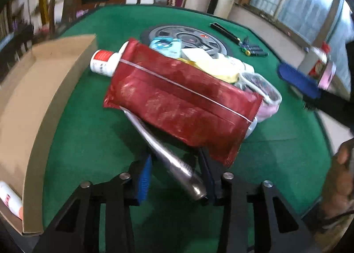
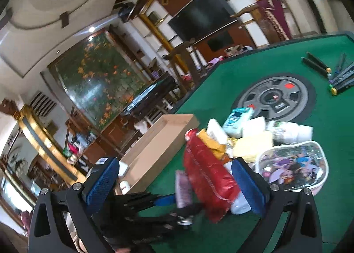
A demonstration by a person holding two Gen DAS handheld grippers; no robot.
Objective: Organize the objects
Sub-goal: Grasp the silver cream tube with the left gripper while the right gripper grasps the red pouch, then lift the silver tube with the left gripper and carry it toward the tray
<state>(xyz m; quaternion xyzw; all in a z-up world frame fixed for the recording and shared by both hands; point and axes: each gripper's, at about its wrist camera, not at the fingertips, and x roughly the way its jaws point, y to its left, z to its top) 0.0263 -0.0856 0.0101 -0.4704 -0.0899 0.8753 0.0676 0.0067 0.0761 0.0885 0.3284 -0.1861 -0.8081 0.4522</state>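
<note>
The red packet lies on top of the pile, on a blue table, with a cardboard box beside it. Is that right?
Not quite: the table is green, not blue, as the left wrist view shows. The red packet does lie on top of the pile, with the cardboard box beside it.

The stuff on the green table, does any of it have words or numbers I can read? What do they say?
No words can be read for sure.
White bottle with the red band: grey print, too blurred.
Red packet: no lettering shows.
Light blue pack: picture and print, too small.
Clear pouch: cartoon pictures only.
Round wheel picture on the table: tiny marks in its middle, unreadable.
White bottle in the cardboard box: red marks, blurred.
</note>
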